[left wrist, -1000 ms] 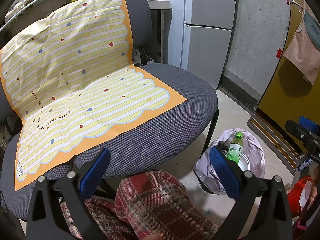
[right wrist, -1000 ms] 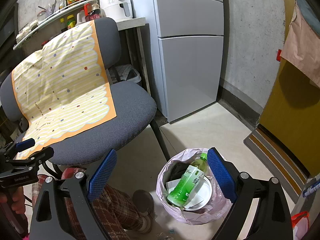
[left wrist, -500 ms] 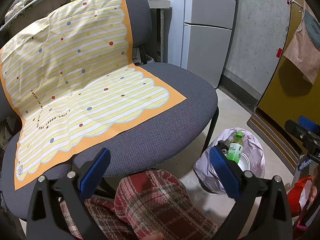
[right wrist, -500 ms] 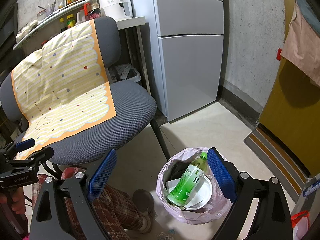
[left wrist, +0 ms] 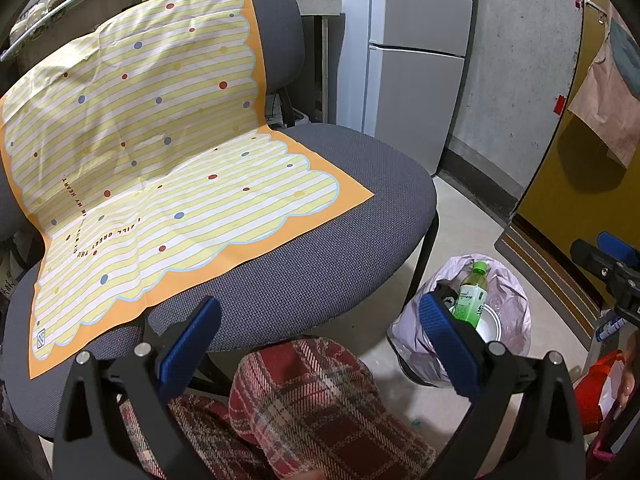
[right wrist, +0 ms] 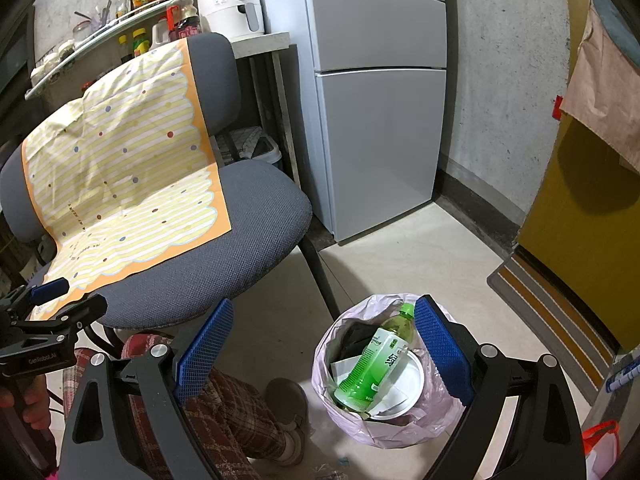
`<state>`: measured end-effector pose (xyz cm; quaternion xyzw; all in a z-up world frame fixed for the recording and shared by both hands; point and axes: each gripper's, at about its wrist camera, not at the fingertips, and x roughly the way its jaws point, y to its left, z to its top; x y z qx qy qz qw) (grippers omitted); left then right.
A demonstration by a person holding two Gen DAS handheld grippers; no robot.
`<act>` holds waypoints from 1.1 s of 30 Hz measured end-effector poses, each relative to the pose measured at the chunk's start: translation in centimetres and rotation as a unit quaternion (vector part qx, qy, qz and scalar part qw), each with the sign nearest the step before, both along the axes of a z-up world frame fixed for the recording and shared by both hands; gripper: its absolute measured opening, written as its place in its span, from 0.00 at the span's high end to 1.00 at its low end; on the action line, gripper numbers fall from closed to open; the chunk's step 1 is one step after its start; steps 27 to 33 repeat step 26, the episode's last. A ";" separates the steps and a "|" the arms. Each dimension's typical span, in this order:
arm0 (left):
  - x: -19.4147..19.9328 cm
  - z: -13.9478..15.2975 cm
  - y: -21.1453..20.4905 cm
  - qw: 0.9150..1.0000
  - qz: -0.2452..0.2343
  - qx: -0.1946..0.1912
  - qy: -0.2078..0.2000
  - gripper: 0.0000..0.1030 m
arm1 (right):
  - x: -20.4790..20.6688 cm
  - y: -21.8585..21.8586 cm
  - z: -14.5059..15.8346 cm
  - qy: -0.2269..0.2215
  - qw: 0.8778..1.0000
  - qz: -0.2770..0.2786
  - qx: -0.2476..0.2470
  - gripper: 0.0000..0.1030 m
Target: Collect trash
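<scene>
A small trash bin lined with a pale purple bag (right wrist: 384, 428) (left wrist: 508, 300) stands on the floor to the right of the chair. In it lie a green plastic bottle (right wrist: 374, 364) (left wrist: 472, 296), a white paper plate (right wrist: 406, 392) and something black. My right gripper (right wrist: 320, 348) hangs open above and in front of the bin, nothing between its blue pads. My left gripper (left wrist: 320, 332) is open too, held low over the chair's front edge, and is also seen at the left edge as the left gripper (right wrist: 52, 300).
A grey office chair (left wrist: 320, 264) carries a yellow striped cloth (left wrist: 160, 160) over seat and backrest. A person's plaid trouser leg (left wrist: 312, 408) and shoe (right wrist: 288, 408) are below. A white fridge (right wrist: 376, 100), a mustard door (right wrist: 580, 220) and a striped mat (right wrist: 552, 308) border the floor.
</scene>
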<state>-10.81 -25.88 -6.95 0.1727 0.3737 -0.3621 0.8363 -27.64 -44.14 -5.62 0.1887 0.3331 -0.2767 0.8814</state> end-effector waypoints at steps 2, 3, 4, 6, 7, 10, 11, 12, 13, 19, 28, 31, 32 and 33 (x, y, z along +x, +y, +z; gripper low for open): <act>0.0 0.0 0.0 1.000 0.000 0.000 0.001 0.07 | 0.0 0.0 0.0 0.000 1.000 0.000 0.000 0.12; -0.1 -0.1 0.1 1.000 0.000 0.001 0.000 0.07 | 0.0 0.0 0.0 0.000 1.000 0.000 0.000 0.12; 0.0 -0.1 0.1 1.000 0.000 0.001 0.001 0.07 | 0.0 0.0 0.0 0.000 1.000 0.000 0.000 0.12; -0.1 -0.1 0.2 1.000 0.000 0.000 0.001 0.07 | 0.0 -0.1 0.0 0.000 1.000 0.001 0.000 0.12; -0.1 -0.1 0.2 1.000 -0.001 0.000 0.001 0.07 | 0.0 -0.1 0.0 0.000 1.000 0.001 0.000 0.12; -0.1 -0.2 0.2 1.000 -0.001 0.001 0.001 0.07 | 0.0 -0.1 0.0 0.000 1.000 0.001 0.000 0.12; -0.1 -0.1 0.1 1.000 -0.001 0.001 0.001 0.07 | 0.0 0.0 0.0 0.000 1.000 0.001 0.001 0.12; -0.1 -0.1 0.1 1.000 -0.001 0.000 0.001 0.07 | 0.0 0.0 0.0 0.000 1.000 0.000 0.001 0.12; -0.1 -0.2 0.2 1.000 -0.003 -0.001 0.001 0.07 | 0.0 0.0 0.0 0.000 1.000 0.001 0.001 0.12; -0.1 -0.5 0.8 1.000 -0.008 -0.004 -0.007 0.07 | 0.0 0.2 -0.3 0.000 1.000 0.002 0.003 0.12; 2.9 -1.5 2.6 0.999 0.033 0.022 0.003 0.07 | 2.7 1.8 -1.2 0.007 0.999 0.038 0.012 0.11; 2.9 -1.5 2.6 0.999 0.033 0.022 0.003 0.07 | 2.7 1.8 -1.2 0.007 0.999 0.038 0.012 0.11; 2.9 -1.5 2.6 0.999 0.033 0.022 0.003 0.07 | 2.7 1.8 -1.2 0.007 0.999 0.038 0.012 0.11; 2.9 -1.5 2.6 0.999 0.033 0.022 0.003 0.07 | 2.7 1.8 -1.2 0.007 0.999 0.038 0.012 0.11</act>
